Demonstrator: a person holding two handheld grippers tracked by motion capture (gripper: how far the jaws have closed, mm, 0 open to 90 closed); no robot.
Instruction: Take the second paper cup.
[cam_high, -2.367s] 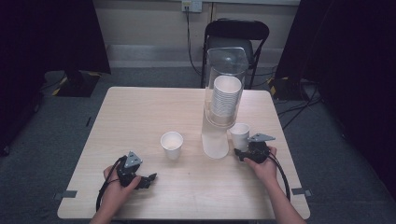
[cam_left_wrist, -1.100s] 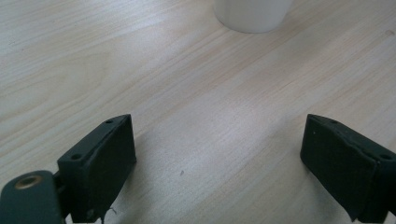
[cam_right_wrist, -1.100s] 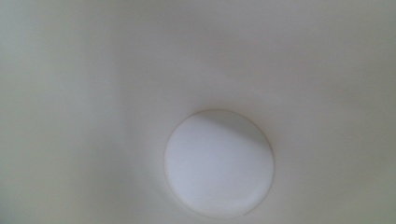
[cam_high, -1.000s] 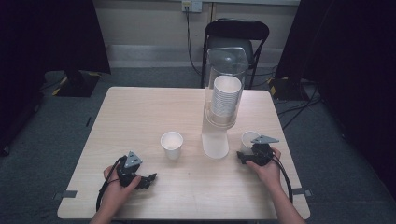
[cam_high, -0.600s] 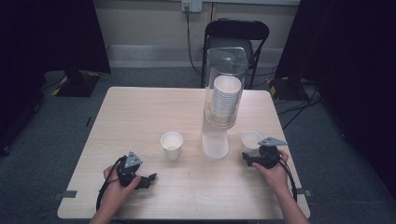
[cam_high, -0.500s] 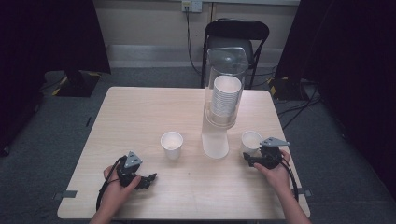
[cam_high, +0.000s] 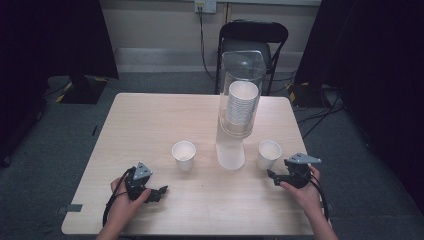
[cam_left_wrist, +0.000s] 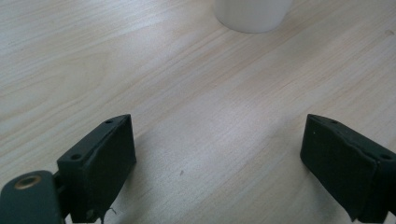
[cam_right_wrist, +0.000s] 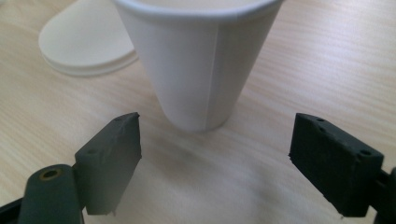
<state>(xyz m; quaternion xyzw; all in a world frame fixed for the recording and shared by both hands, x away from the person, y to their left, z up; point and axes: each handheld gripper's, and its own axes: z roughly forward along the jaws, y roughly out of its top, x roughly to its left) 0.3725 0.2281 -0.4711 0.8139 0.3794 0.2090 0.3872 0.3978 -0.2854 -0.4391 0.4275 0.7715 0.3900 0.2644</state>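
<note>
The right gripper (cam_right_wrist: 215, 163) has its two black jaws spread wide with nothing between them. It sits low over the wooden table (cam_right_wrist: 327, 70), and a white paper cup (cam_right_wrist: 198, 60) stands upright just beyond the jaw tips, apart from both. Past that cup, in the right gripper view, lies the round white base of the cup dispenser (cam_right_wrist: 81, 42). From the high view, the right gripper (cam_high: 274, 177) rests near the table's right edge, toward the near right corner, held by the person's right hand (cam_high: 302, 190), with the paper cup (cam_high: 269, 154) just beside it on the far side.

The left gripper (cam_left_wrist: 217, 163) is likewise spread wide and holds nothing, with bare wood between its jaws. The foot of a second paper cup (cam_left_wrist: 252, 14) shows farther ahead, well clear of the tips. In the high view the left gripper (cam_high: 159, 192) lies near the near edge, left of the middle, in the person's left hand (cam_high: 125, 200); the second paper cup (cam_high: 184, 155) stands upright beyond it, near the table's middle.

Between the two cups stands the cup dispenser (cam_high: 237, 110), a tall clear tube on a white base, holding a stack of white cups (cam_high: 241, 102). A black folding chair (cam_high: 254, 40) stands behind the table's far edge.
</note>
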